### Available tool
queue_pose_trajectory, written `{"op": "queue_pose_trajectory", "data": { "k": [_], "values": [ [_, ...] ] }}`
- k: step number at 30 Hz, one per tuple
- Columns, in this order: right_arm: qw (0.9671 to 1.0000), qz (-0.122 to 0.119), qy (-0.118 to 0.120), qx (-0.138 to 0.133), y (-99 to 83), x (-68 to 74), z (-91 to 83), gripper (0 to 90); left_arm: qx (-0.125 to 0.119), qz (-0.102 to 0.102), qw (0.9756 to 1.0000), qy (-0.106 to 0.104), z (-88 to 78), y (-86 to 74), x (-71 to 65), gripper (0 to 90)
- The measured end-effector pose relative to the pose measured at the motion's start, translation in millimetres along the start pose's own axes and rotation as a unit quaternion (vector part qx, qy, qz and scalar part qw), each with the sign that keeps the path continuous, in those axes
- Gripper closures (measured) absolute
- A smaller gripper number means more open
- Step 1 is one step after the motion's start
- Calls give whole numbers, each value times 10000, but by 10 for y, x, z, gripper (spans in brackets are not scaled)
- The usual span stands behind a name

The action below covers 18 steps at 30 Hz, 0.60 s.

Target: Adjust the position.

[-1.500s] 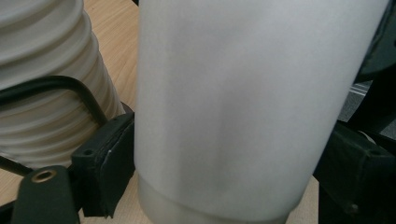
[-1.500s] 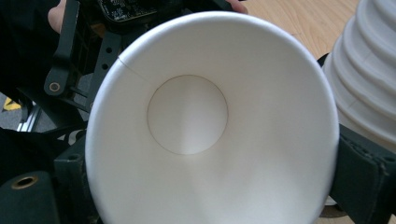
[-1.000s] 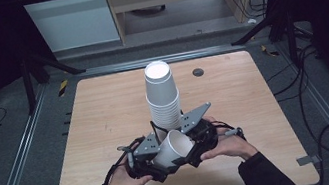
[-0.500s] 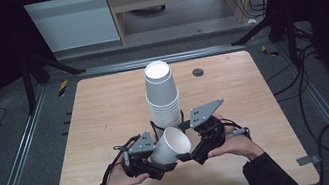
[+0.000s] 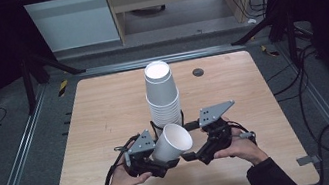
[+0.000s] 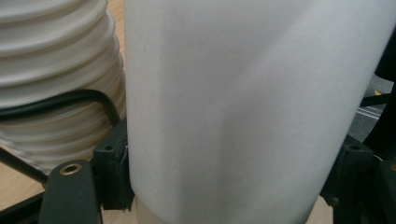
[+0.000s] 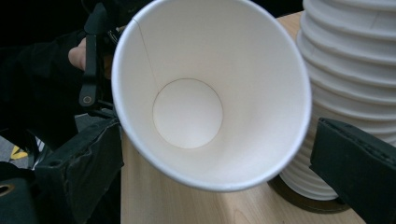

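My left tool point(image 5: 155, 157) is clamped on a paper cup point(image 5: 172, 143), which is tipped on its side with the mouth facing the right tool point(image 5: 189, 156), near the front edge of the worktop point(image 5: 104, 107). The right tool's jaws have just been opening and now stand apart, either side of the cup's rim without pressing on it; in the right gripper view I look straight into the cup point(image 7: 210, 93).

The stack point(image 5: 162, 98) stands just behind, mid-worktop, bottoms up.

Risks: left grip sits low on the cup wall, so squeezing harder could crush it. The stack is close, and a swing of either tool may knock it over. If the right tool closes carelessly it dents the rim.
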State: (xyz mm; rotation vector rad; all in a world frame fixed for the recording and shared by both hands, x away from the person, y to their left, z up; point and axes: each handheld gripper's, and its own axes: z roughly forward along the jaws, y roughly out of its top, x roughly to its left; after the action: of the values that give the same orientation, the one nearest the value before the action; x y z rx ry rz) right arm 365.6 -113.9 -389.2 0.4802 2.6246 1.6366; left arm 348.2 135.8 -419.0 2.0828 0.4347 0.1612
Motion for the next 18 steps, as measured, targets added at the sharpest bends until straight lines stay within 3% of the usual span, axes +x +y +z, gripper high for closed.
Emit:
{"op": "queue_pose_trajectory", "data": {
  "k": [18],
  "values": [
    [9999, 76, 117, 2, -31, 4, 188, 65, 62, 111, 9999, -66, 140, 2, -106, 220]
  ]
}}
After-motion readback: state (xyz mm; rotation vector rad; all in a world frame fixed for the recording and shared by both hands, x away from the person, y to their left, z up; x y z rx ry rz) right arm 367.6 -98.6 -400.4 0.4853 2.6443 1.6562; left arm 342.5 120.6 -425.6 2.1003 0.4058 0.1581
